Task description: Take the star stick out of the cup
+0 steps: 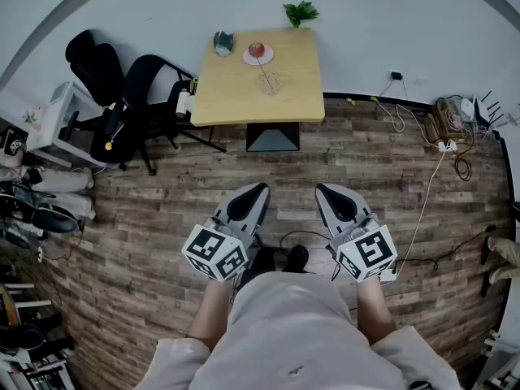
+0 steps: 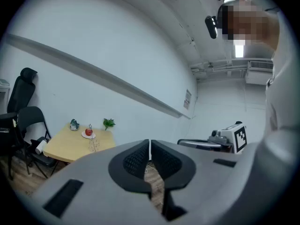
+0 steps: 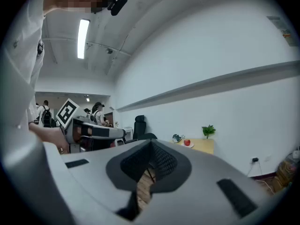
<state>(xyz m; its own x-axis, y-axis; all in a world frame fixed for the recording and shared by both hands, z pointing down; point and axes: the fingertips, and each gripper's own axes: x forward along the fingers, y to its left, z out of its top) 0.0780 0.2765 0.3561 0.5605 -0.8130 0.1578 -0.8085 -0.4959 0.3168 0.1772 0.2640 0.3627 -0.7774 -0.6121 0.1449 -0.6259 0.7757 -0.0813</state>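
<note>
Standby is how I read the head view: the left gripper (image 1: 256,192) and right gripper (image 1: 325,192) hang side by side, low in front of the person's body. Their tips point forward over the plank floor (image 1: 162,185), well apart from the table (image 1: 296,96). I judge they are carried this way because nothing is within reach yet.

The cup (image 1: 270,83) stands near the table's middle. The star stick (image 1: 263,69) sits in it and leans toward the far edge, near a red apple (image 1: 257,50) on a plate (image 1: 246,56).

In the left gripper view the jaws are pressed together with nothing between them. That is tidy for the approach, but they must part before any grasp. The table shows small at the left, and the stick rises from the clear cup with its star above the rim, close by the apple.

In the right gripper view the jaws are clenched empty as well. The table sits far off to the right, and the cup there is too small for me to make out.

I judge the task is not yet begun; closing the gap to the table comes first.
</note>
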